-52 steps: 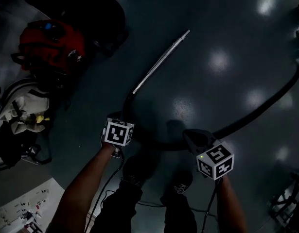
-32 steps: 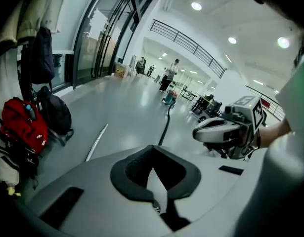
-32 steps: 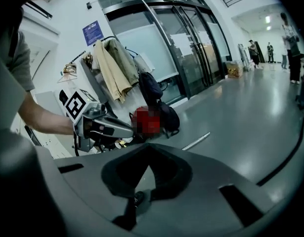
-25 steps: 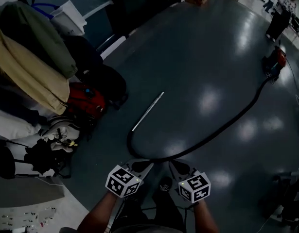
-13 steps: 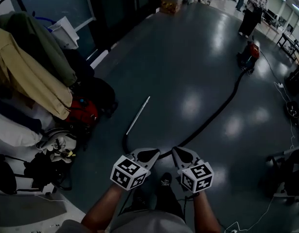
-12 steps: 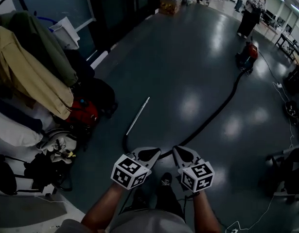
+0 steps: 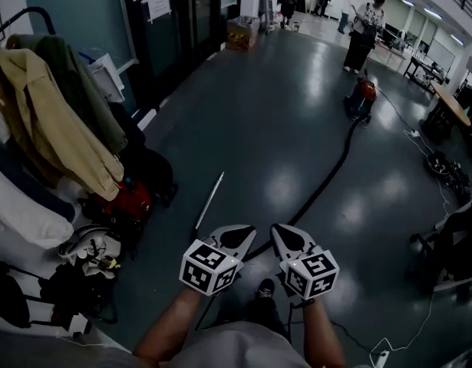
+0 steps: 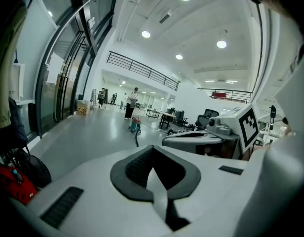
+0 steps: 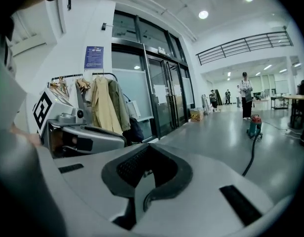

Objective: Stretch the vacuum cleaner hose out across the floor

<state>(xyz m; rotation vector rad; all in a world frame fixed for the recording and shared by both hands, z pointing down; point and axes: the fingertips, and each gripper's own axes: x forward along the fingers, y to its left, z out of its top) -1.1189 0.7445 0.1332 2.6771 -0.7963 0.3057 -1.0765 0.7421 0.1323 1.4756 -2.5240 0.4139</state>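
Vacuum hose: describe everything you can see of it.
The hose is black, thin and flexible-looking. It lies on the glossy grey floor in a long, gently curved line, running from the red-and-teal vacuum cleaner toward the person, where its near end is hidden.

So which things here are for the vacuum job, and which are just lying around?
For the job:
- black hose
- vacuum cleaner at its far end
- metal wand at its near end

Just lying about:
- hanging coats
- red bag
- cardboard box
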